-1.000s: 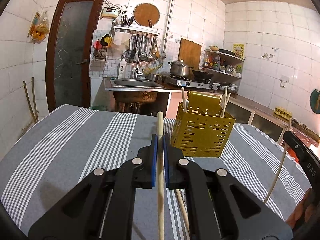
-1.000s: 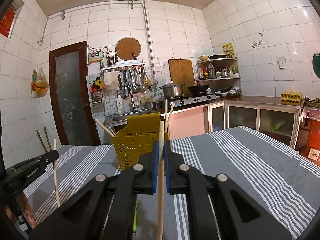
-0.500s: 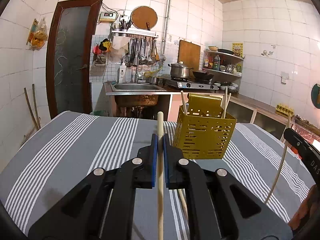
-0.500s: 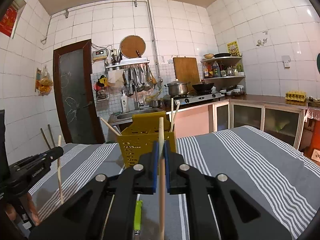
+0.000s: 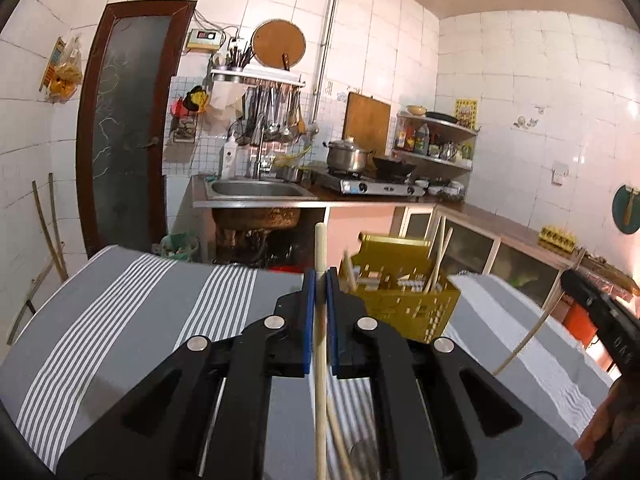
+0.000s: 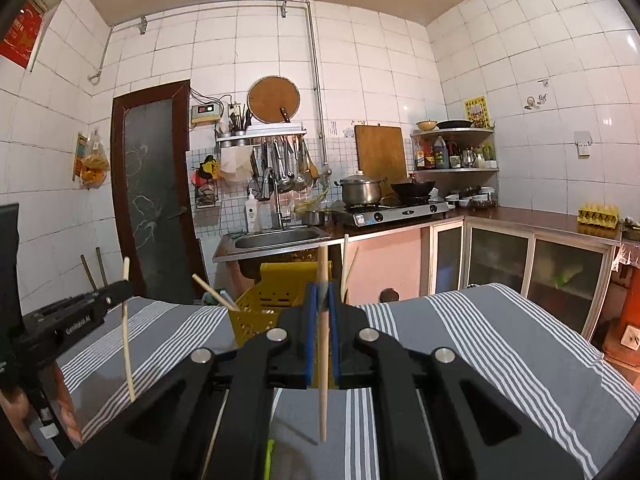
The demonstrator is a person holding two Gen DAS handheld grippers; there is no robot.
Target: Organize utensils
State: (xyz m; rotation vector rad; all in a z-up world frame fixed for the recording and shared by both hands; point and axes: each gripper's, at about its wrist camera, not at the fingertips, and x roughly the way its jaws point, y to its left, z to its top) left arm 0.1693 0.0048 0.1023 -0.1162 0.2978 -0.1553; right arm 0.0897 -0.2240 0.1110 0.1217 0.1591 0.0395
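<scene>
My left gripper (image 5: 320, 280) is shut on a pale wooden chopstick (image 5: 320, 248) that stands upright between the blue pads. A yellow perforated utensil basket (image 5: 404, 300) sits just right of it on the striped table, with several chopsticks leaning inside. My right gripper (image 6: 323, 294) is shut on a second wooden chopstick (image 6: 323, 344), also upright, with its lower end hanging free. The same yellow basket (image 6: 272, 304) stands directly behind it. Each view shows the other gripper at its edge: the right one (image 5: 600, 312) and the left one (image 6: 80, 312), each with its stick.
A grey cloth with white stripes (image 5: 132, 304) covers the table. More loose sticks and a metal utensil (image 5: 360, 452) lie below the left gripper, and a green-handled item (image 6: 269, 456) below the right. Sink (image 6: 276, 238), stove and cupboards stand beyond the table's far edge.
Both grippers have risen with their chopsticks; the basket now sits lower in both views and partly behind the fingers. Both grips are unchanged.
</scene>
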